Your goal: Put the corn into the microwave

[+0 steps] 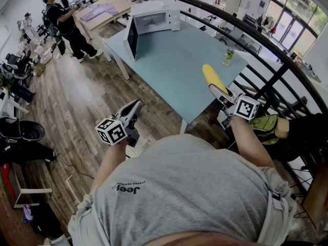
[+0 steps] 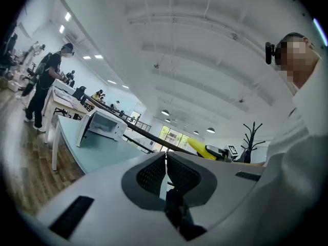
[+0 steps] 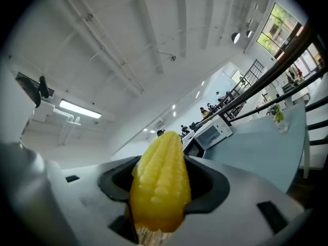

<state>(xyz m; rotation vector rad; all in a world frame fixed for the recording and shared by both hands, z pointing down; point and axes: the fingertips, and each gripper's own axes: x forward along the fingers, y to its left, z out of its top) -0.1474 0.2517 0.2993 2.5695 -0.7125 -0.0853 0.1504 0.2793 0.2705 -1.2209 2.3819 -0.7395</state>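
A yellow corn cob (image 1: 211,77) sticks out forward from my right gripper (image 1: 216,90), which is shut on it above the near right corner of the pale blue table (image 1: 169,65). In the right gripper view the corn (image 3: 160,181) fills the gap between the jaws. A white microwave (image 1: 155,18) stands at the table's far end, its door (image 1: 132,38) swung open to the left. My left gripper (image 1: 136,105) hangs over the wooden floor off the table's near left side. Its jaws are shut with nothing between them (image 2: 165,156).
A small bottle (image 1: 228,56) stands near the table's right edge. A dark curved railing (image 1: 266,42) runs behind and to the right of the table. A person in black (image 1: 64,22) works at another table at far left. Chairs and equipment line the left wall.
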